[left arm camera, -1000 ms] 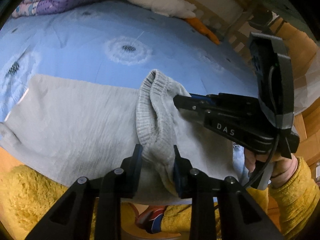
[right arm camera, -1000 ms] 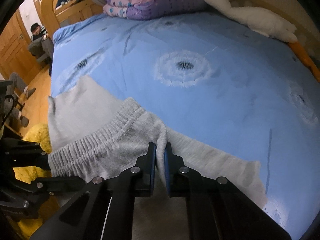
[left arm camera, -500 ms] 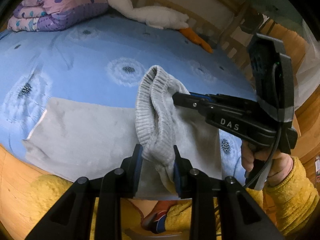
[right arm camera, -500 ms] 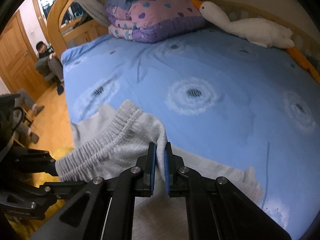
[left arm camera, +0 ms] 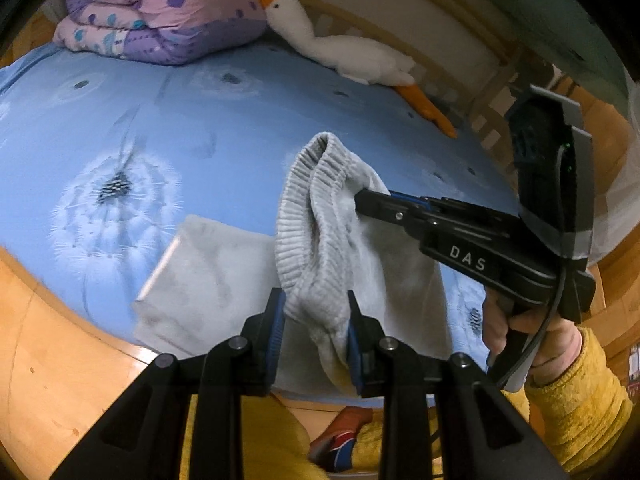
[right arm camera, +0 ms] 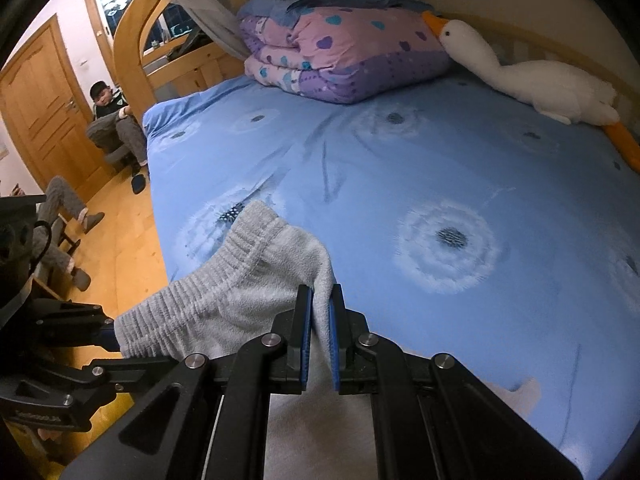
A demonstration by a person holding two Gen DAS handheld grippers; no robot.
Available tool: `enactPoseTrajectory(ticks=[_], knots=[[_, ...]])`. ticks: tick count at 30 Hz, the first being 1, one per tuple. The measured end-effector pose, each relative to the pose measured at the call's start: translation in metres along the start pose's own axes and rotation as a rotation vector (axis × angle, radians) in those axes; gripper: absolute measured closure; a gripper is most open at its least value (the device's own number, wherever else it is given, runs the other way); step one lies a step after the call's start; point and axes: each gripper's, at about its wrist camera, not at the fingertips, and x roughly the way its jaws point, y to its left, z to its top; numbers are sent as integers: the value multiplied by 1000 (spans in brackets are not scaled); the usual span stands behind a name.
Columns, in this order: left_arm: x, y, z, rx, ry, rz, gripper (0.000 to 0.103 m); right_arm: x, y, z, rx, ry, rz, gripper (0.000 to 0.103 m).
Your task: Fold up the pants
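Grey fleece pants (left arm camera: 224, 280) hang from both grippers above the blue bed, legs trailing onto the sheet near its front edge. My left gripper (left arm camera: 316, 320) is shut on one end of the ribbed waistband (left arm camera: 304, 216). My right gripper (right arm camera: 318, 312) is shut on the other end of the waistband (right arm camera: 224, 288); it also shows in the left wrist view (left arm camera: 360, 196), coming in from the right. The waistband is bunched and raised between the two grippers. The left gripper shows at the left edge of the right wrist view (right arm camera: 112, 332).
A blue dandelion-print sheet (right arm camera: 440, 184) covers the bed. A folded purple quilt (right arm camera: 340, 56) and a white toy goose (right arm camera: 532, 80) lie at the far side. A wooden floor (right arm camera: 116, 232) and a seated person (right arm camera: 112, 120) are left of the bed.
Both grippers have lifted the waistband higher and drawn the pants toward the bed's front edge; less grey cloth now lies on the sheet.
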Motion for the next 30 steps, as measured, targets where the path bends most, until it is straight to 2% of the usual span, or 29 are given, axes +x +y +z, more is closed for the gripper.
enactPoseTrajectory(ticks=[12,17,23,30], knots=[[11,60,4,-78,31,55,75,66,23,14,6,77,37,95],[29,84,3,-106,72,106,72,98,26,16,15,119,32,95],[47,96,-8,-90,116,182,68,131,30,7,13,180,7,92],[41,97,-7,-98,119,189,66,136,23,8,69,190,20,85]])
